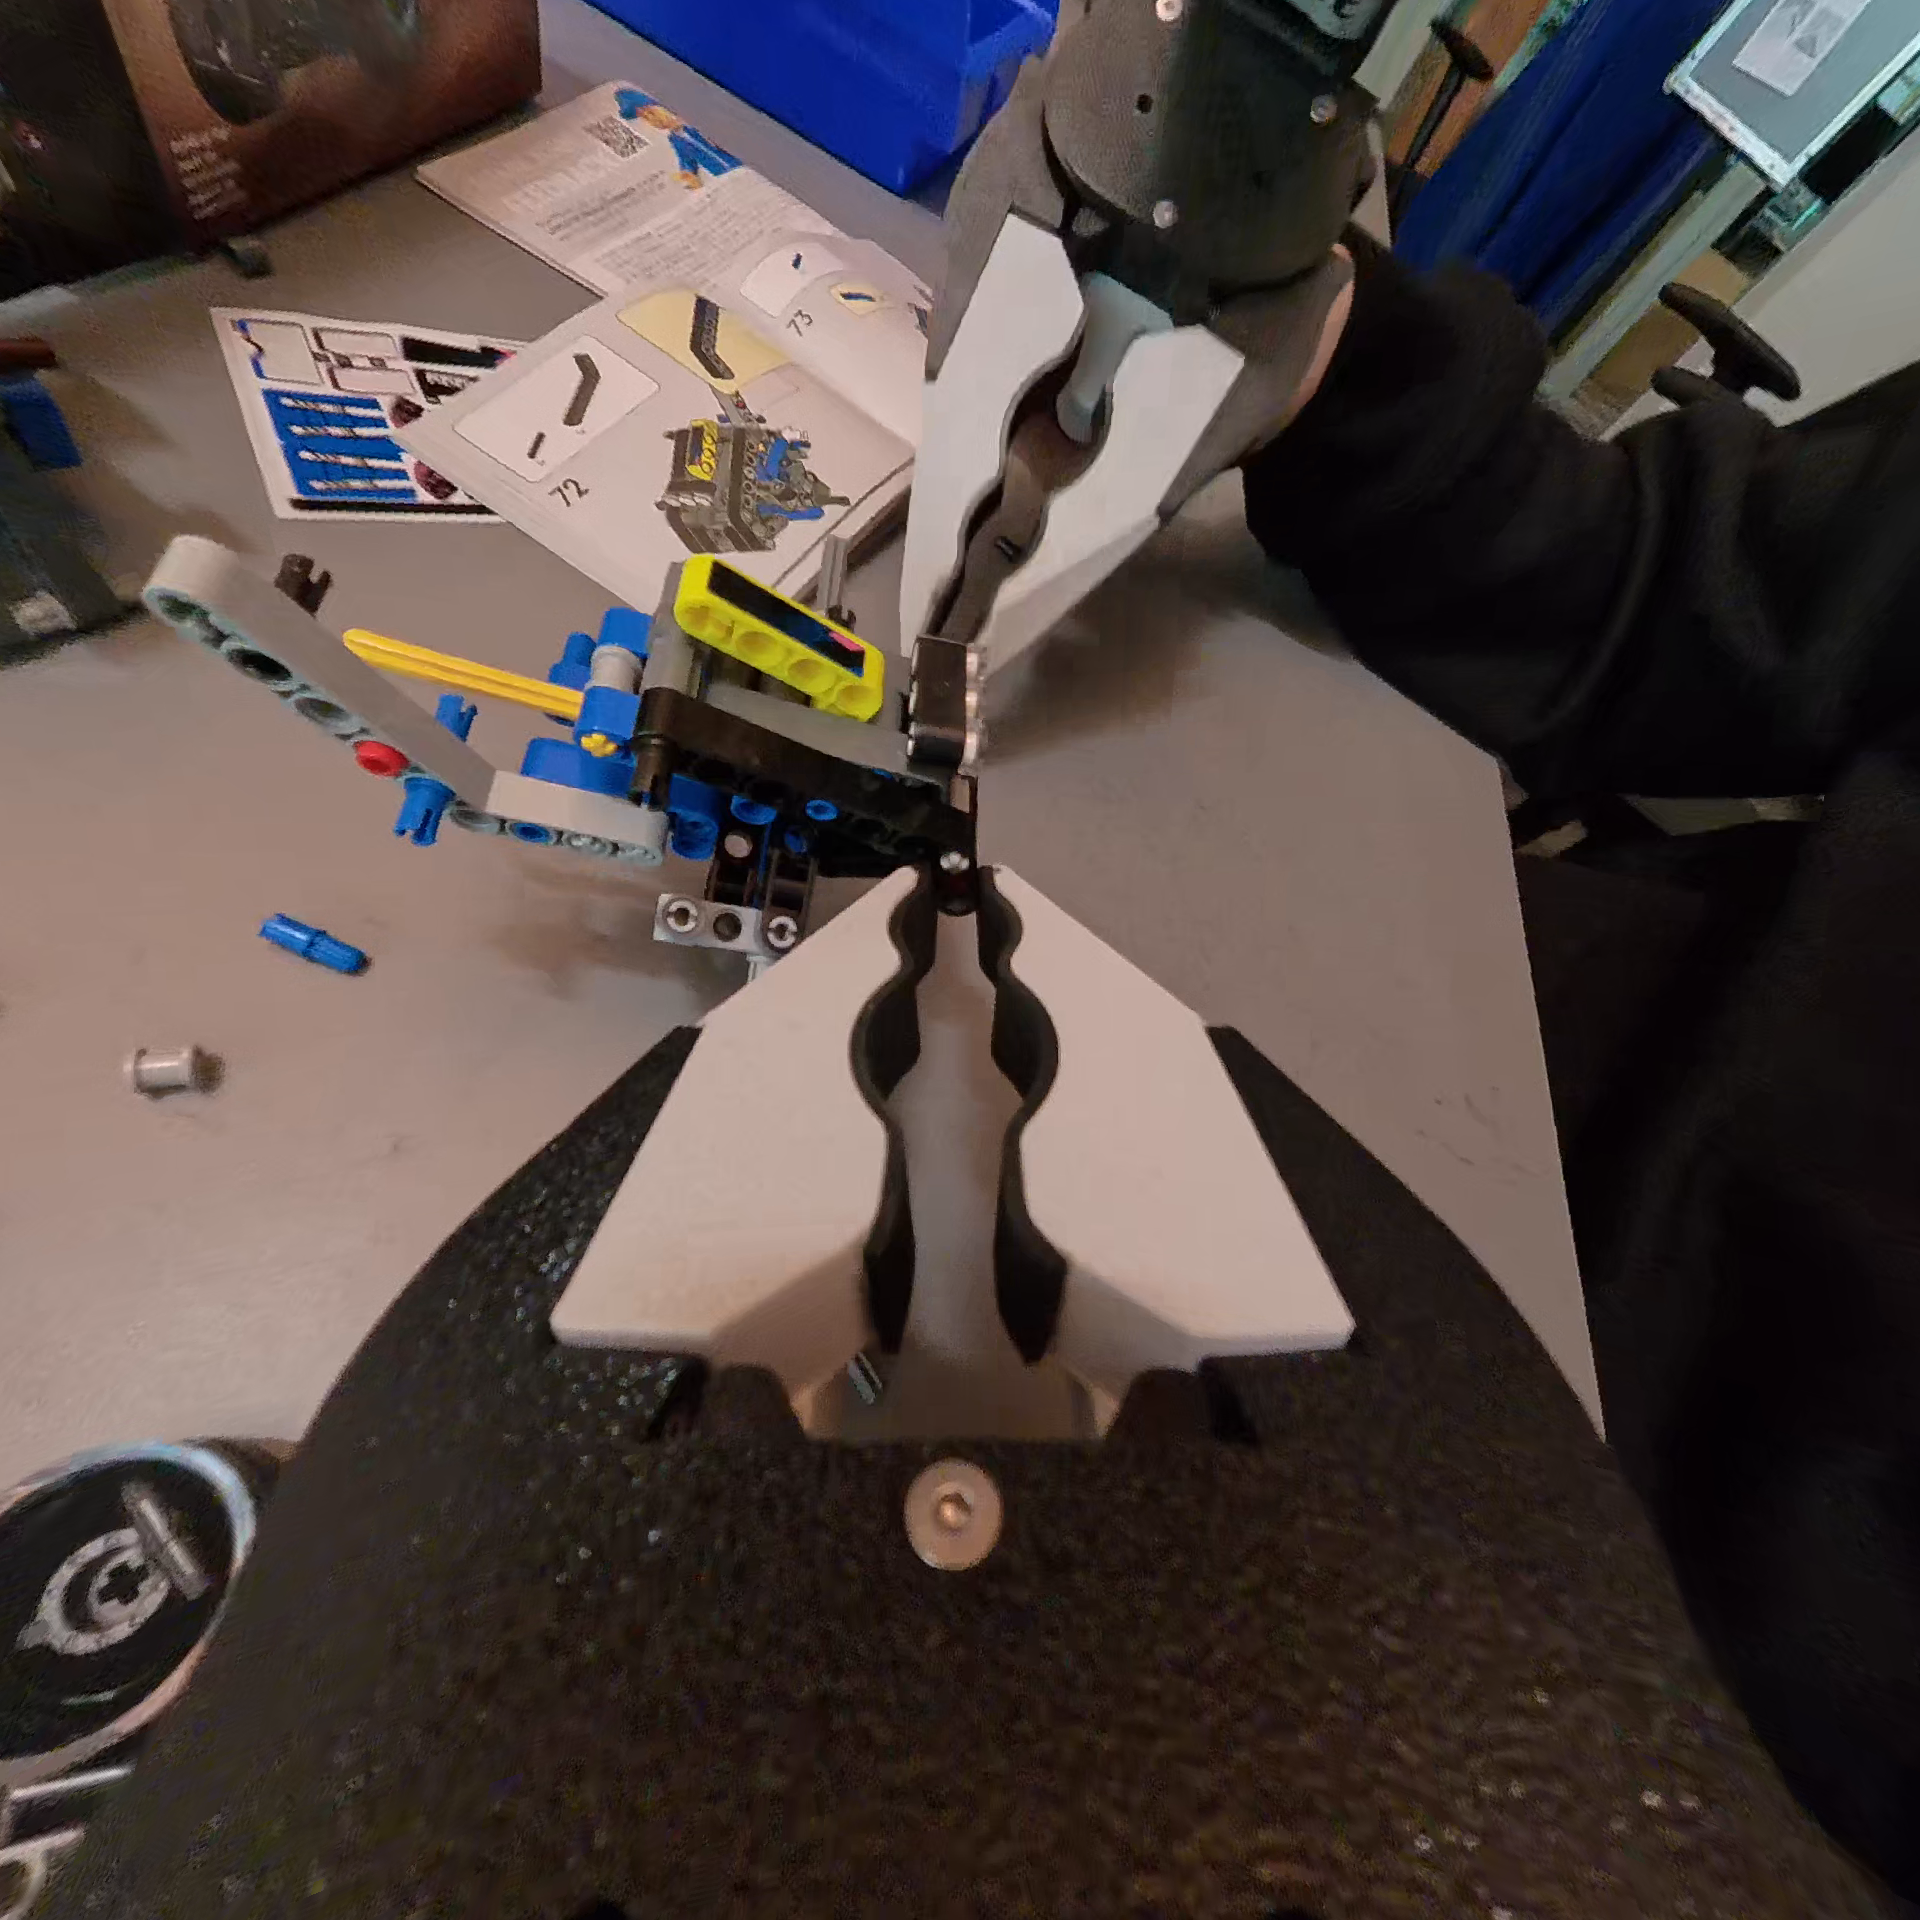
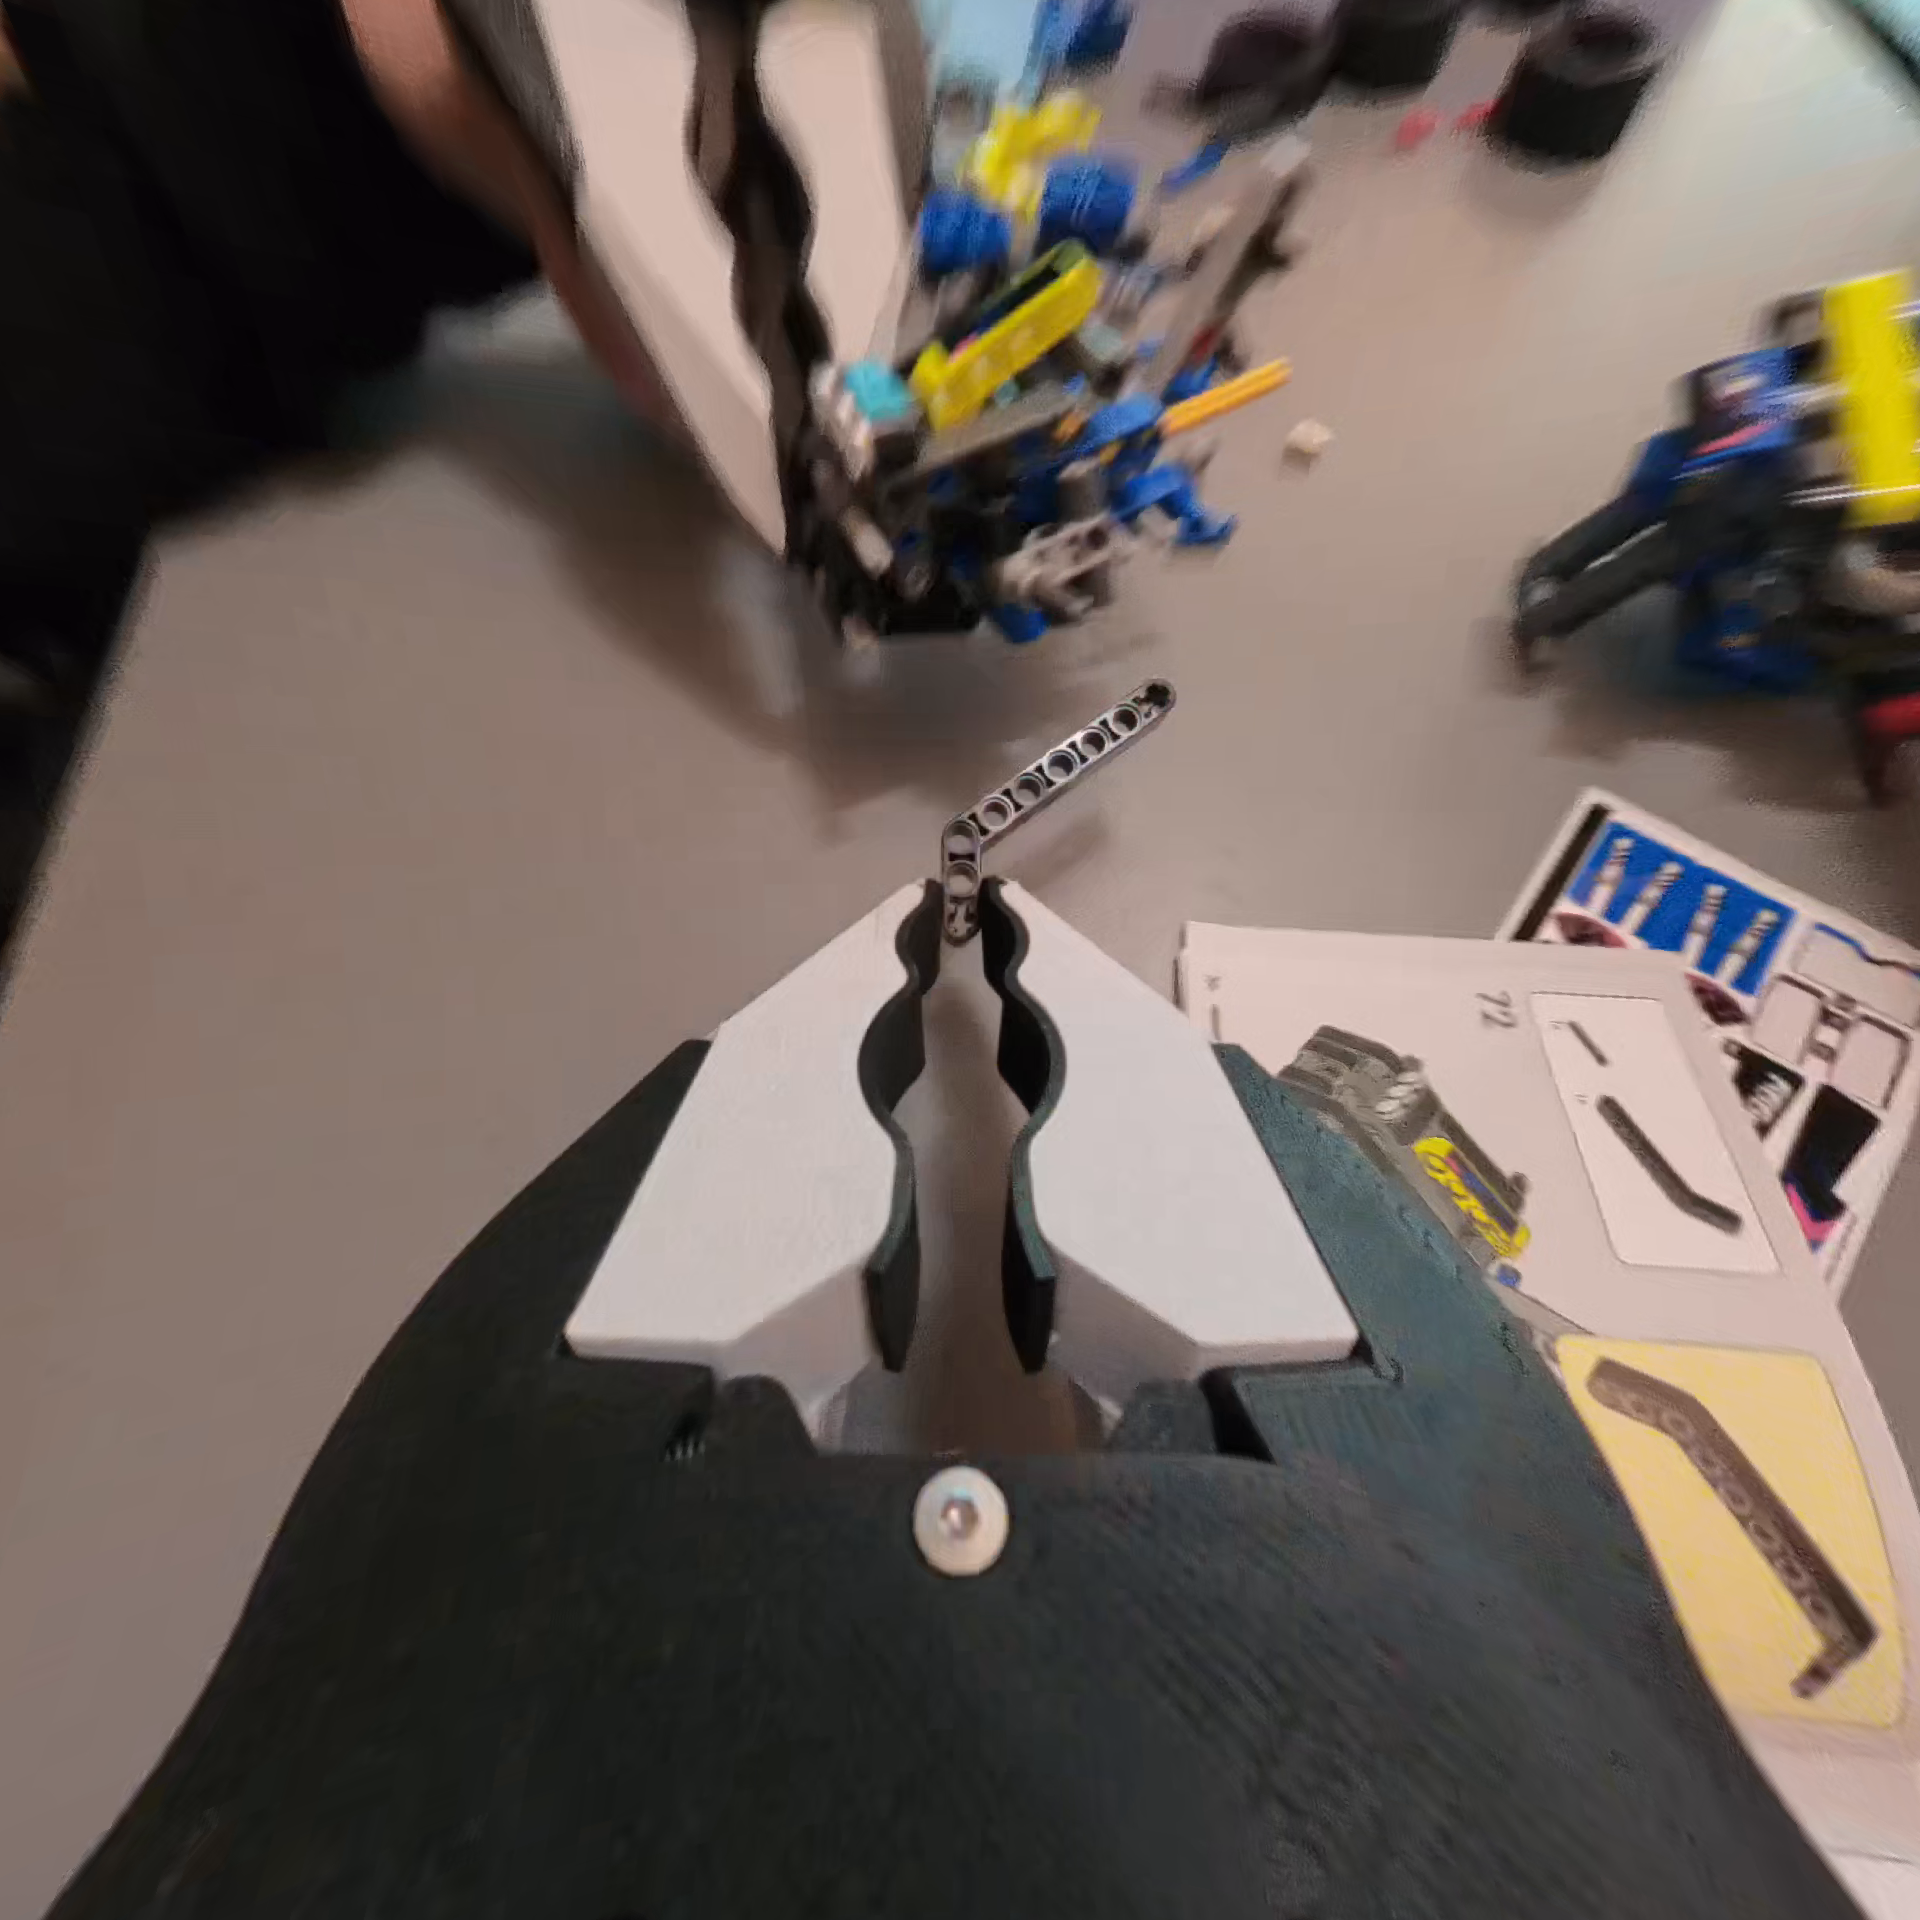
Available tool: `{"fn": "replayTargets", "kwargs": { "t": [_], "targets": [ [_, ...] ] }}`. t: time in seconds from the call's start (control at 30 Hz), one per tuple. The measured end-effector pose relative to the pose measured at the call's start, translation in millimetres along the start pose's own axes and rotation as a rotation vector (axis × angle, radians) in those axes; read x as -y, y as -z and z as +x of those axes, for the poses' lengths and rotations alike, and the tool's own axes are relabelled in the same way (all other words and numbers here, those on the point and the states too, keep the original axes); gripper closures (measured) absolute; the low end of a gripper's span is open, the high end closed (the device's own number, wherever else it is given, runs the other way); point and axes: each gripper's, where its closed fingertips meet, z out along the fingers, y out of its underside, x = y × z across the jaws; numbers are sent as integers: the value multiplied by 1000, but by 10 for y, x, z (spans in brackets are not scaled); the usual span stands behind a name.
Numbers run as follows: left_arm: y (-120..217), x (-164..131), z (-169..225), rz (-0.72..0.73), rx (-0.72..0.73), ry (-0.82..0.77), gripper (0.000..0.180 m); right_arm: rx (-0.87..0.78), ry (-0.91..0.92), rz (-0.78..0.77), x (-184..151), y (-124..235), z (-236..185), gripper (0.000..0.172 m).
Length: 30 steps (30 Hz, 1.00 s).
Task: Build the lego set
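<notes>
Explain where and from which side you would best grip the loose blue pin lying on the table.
Grip the blue pin across its middle, coming straight down from above. It lies flat on the table with clear space all round, so the fingers can close on its two long sides. Its ends are narrower and would probably slip.

Looks like an office or lab workspace set up for a building-brick kit — grey tabletop (image 1: 1247, 831) strewn with loose plastic pieces, an open instruction booklet (image 1: 675, 416), a sticker sheet (image 1: 322, 416) and a part-built blue, black and yellow model (image 1: 727, 727). Behind, a blue storage bin (image 1: 831, 83), a dark printed carton (image 1: 260, 104), an office chair armrest (image 1: 1725, 353) and blue partition panels (image 1: 1538, 156) — nothing domestic. A second model (image 2: 1766, 499) on the same table.
</notes>
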Motion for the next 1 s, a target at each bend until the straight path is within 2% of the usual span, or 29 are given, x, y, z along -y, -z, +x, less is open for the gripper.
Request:
{"fn": "replayTargets", "kwargs": {
  "t": [0.13, 0.23, 0.47, 0.6, 0.73, 0.87, 0.93, 1.0],
  "targets": [
    [41, 124, 16, 105, -49, 58, 177, 79, -120, 471, 683, 378, -83, 168],
    [43, 196, 116, 165, -139, 84, 177, 111, -117, 569, 840, 368, -190, 167],
    [12, 177, 207, 147, -185, 42, 177, 27, -112, 457, 699, 92, -165, 167],
    [27, 112, 215, 105, -184, 10, 177, -117, -78, 543, 751, 243, 43, 167],
    [-12, -15, 290, 8, -210, -26, 177, -69, -11, 454, 614, 106, -31, 167],
    [-74, -98, 179, -52, -130, -9, 177, -35, -40, 320, 459, -45, -87, 167],
    [-80, -115, 110, -57, -94, 0, 176, -94, -81, 213, 305, -154, 7, 166],
    [-62, -89, 86, -39, -81, -10, 176, -130, -95, 177, 256, -182, 39, 166]
  ]
}}
